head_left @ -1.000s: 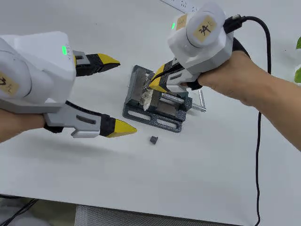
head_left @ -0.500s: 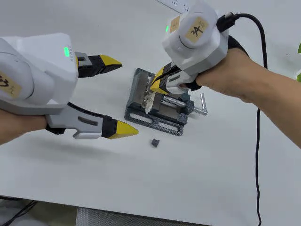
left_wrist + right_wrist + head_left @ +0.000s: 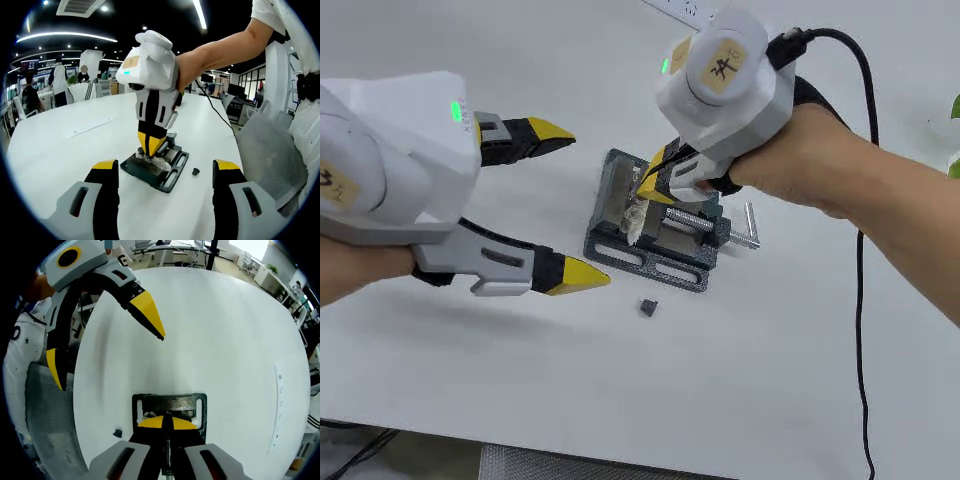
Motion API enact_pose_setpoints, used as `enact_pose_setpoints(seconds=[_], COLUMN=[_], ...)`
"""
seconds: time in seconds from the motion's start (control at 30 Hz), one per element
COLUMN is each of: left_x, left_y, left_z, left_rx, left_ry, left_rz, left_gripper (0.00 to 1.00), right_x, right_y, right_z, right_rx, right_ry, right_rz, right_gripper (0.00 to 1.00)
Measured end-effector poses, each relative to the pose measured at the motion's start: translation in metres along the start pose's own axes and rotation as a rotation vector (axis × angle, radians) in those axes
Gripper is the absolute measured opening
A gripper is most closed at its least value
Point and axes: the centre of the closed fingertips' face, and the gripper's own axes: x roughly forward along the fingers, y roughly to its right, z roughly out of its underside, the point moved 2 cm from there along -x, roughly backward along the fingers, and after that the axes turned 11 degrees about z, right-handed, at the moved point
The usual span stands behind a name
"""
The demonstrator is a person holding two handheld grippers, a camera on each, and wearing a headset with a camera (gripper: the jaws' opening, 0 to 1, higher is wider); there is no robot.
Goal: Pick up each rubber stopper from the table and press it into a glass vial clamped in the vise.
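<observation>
A dark grey vise (image 3: pixel 672 262) stands mid-table with a pale glass vial (image 3: pixel 632 216) clamped in it. My right gripper (image 3: pixel 646 186) comes down from above, jaws shut, tips at the vial's top; whether a stopper sits between them is hidden. In the right gripper view the shut tips (image 3: pixel 165 423) cover the vial over the vise (image 3: pixel 170 401). A small dark rubber stopper (image 3: pixel 647 308) lies loose in front of the vise. My left gripper (image 3: pixel 576 203) hovers left of the vise, open and holding nothing. The left gripper view shows the vise (image 3: pixel 172 175), the stopper (image 3: pixel 196 171) and the right gripper (image 3: pixel 150 148).
The vise's screw handle (image 3: pixel 750 226) sticks out to the right. A black cable (image 3: pixel 863 260) trails from the right gripper across the table's right side. A white power strip (image 3: pixel 686 8) lies at the far edge. The table's front edge runs close below.
The right gripper stays at the vial, its body leaning slightly further left. The left gripper holds open in nearly the same place. The loose stopper has not moved.
</observation>
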Motion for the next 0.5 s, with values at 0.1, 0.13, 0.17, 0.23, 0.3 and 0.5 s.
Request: enact_pose_setpoints(seconds=[0.1,0.13,0.17,0.23,0.3,0.5], left_x=[0.0006,0.0007,0.0008,0.0009,0.0009,-0.0001], left_y=[0.0,0.0001,0.0003,0.0008,0.0009,0.0019], left_z=[-0.0005,-0.0009,-0.0014,-0.0021,-0.002,-0.0036], left_rx=[0.002,0.002,0.002,0.004,0.005,0.014], left_ry=[-0.002,-0.001,-0.001,-0.001,-0.002,-0.004], left_rz=[0.0,0.0,0.0,0.0,0.0,-0.002], left_gripper=[0.75,0.75,0.75,0.75,0.75,0.75], right_x=[-0.0007,-0.0009,-0.0016,-0.002,-0.0024,-0.0022], right_y=[-0.0019,-0.0026,-0.0033,-0.0033,-0.0046,-0.006], right_z=[0.0003,0.0002,-0.0007,-0.0004,0.0004,0.0015], right_rx=[-0.019,-0.029,-0.031,-0.03,-0.034,-0.045], right_ry=[0.0,0.0,0.001,0.007,0.015,0.056], right_rz=[0.01,0.014,0.016,0.016,0.021,0.062], right_gripper=[0.0,0.0,0.0,0.0,0.0,0.0])
